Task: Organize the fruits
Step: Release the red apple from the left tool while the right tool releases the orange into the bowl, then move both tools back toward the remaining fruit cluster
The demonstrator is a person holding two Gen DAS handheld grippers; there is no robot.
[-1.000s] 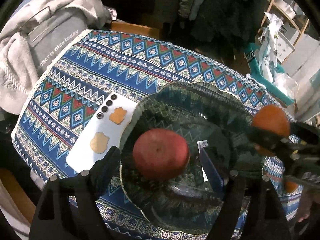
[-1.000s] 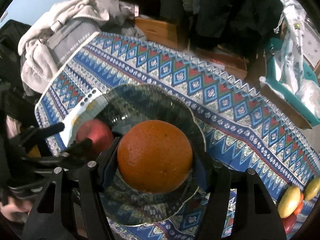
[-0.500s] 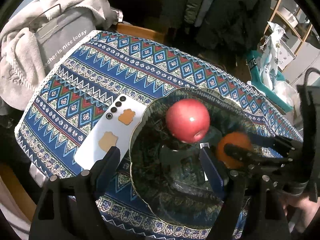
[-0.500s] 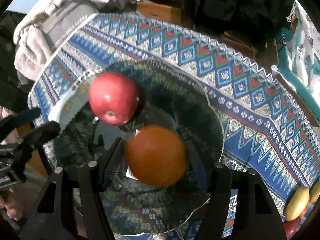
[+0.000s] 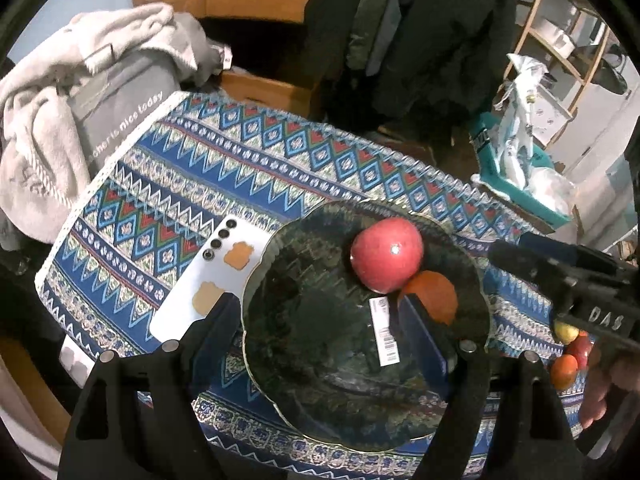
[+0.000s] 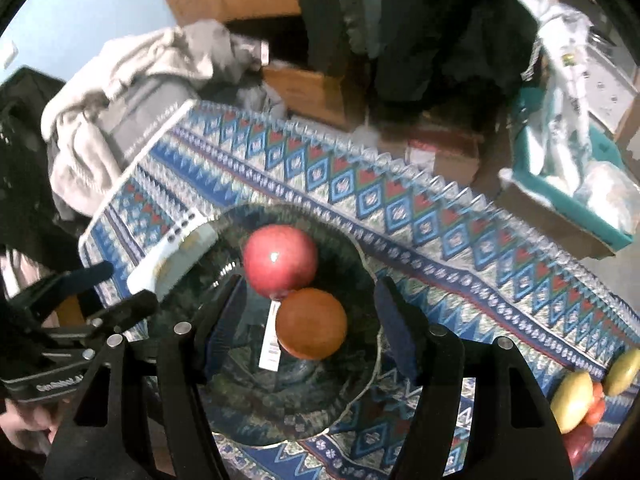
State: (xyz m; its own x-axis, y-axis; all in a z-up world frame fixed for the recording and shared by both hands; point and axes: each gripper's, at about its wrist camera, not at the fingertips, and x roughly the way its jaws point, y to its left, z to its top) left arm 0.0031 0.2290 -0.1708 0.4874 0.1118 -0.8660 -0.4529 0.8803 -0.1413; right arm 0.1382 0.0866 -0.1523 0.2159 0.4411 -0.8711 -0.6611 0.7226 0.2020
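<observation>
- The red apple [image 5: 387, 255] and the orange [image 5: 434, 298] lie touching each other in the dark green bowl [image 5: 320, 360] on the patterned surface [image 5: 240, 168].
- The left tool [image 5: 316, 320] hovers over the bowl's near side, its fingers apart and holding nothing; the orange sits just beyond its right finger, the apple further ahead.
- The right tool [image 6: 308, 312] hangs above the bowl with its fingers spread wide; the orange [image 6: 311, 323] lies between them untouched, the apple [image 6: 280, 261] just beyond.
- A white phone [image 5: 208, 280] lies beside the bowl's left rim.
- More fruits [image 6: 580, 404] sit near the surface's right end, well apart from the bowl.
</observation>
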